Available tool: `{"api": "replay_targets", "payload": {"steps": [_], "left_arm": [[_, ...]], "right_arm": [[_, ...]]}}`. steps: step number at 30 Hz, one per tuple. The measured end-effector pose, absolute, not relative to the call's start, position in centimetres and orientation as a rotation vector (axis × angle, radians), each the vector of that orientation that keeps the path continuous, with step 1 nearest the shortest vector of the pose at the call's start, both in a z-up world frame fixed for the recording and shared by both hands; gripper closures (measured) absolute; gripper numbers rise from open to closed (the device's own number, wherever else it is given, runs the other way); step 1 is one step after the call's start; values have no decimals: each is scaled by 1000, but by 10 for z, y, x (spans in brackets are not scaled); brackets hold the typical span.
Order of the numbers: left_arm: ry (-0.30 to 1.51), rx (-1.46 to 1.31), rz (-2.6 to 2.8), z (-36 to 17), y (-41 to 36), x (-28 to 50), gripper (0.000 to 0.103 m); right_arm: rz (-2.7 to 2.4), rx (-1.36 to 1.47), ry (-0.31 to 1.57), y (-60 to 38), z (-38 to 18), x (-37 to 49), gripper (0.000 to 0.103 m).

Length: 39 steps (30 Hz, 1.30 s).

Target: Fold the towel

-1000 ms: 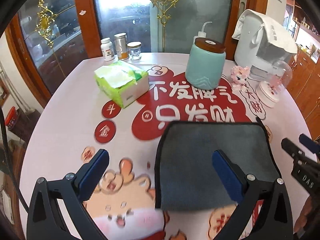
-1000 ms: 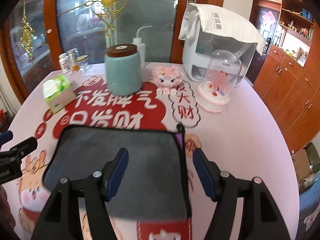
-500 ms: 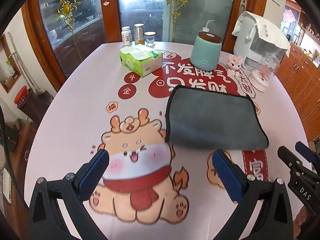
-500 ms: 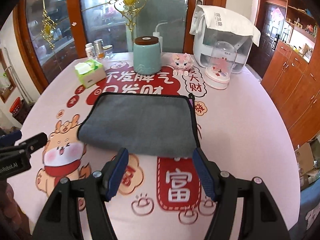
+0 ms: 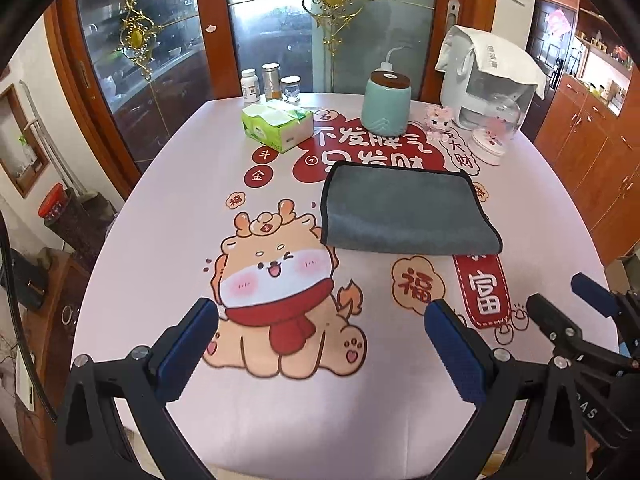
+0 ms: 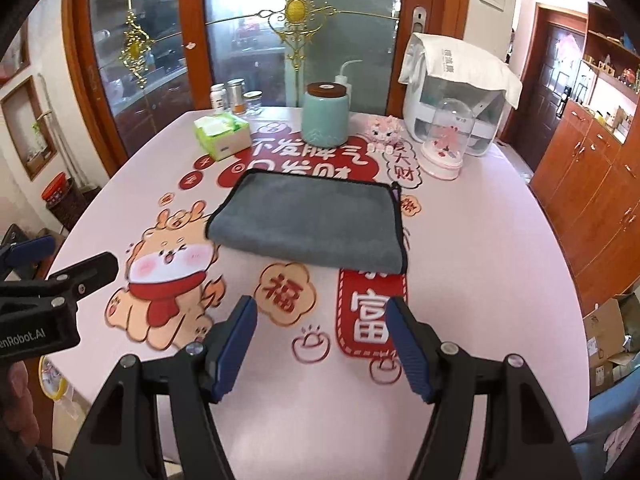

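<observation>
A grey towel (image 5: 404,210) with black edging lies folded flat on the round table, past the middle; it also shows in the right wrist view (image 6: 310,218). My left gripper (image 5: 320,334) is open and empty, held near the table's front edge, well short of the towel. My right gripper (image 6: 320,334) is open and empty too, also back from the towel. The right gripper shows at the right edge of the left wrist view (image 5: 560,304), and the left gripper at the left edge of the right wrist view (image 6: 56,256).
At the back of the table (image 5: 168,208) stand a green tissue box (image 5: 277,124), a teal jar (image 5: 386,106), small bottles (image 5: 251,86), a pink figurine (image 5: 438,118), a glass dome (image 5: 496,132) and a white appliance (image 5: 486,76). Glass doors stand behind.
Both grippers have pulled back from the towel toward the table's front edge, open and empty. The towel lies still in its folded shape.
</observation>
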<state>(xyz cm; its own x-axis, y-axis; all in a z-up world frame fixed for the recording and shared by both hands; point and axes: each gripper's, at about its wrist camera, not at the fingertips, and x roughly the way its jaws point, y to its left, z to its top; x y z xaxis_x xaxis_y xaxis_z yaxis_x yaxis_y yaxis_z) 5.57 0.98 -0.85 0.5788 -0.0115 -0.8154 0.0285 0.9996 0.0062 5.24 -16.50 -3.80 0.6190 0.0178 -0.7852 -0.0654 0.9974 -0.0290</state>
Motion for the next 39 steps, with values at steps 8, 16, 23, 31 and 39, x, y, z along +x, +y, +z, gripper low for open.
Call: {"api": "replay_targets", "payload": {"steps": [8,16,23,31,39], "left_arm": [[941,10,0,3,10,30,1],[938,8,4,6,11,15,1],[934,6,2,6,12,5,1],[919,8,3,9,10,-3,1],[919,2,-7,12,6,-5,1]], "right_arm": [[82,-21,925,-165,-31,32,36],[84,-8,898,-160,-21,14,36],[71,-9,876,-156,-15,1,36],[59,5,879,-158,-14,-5,36],[36,30,876,-165,-12,-9,36]]}}
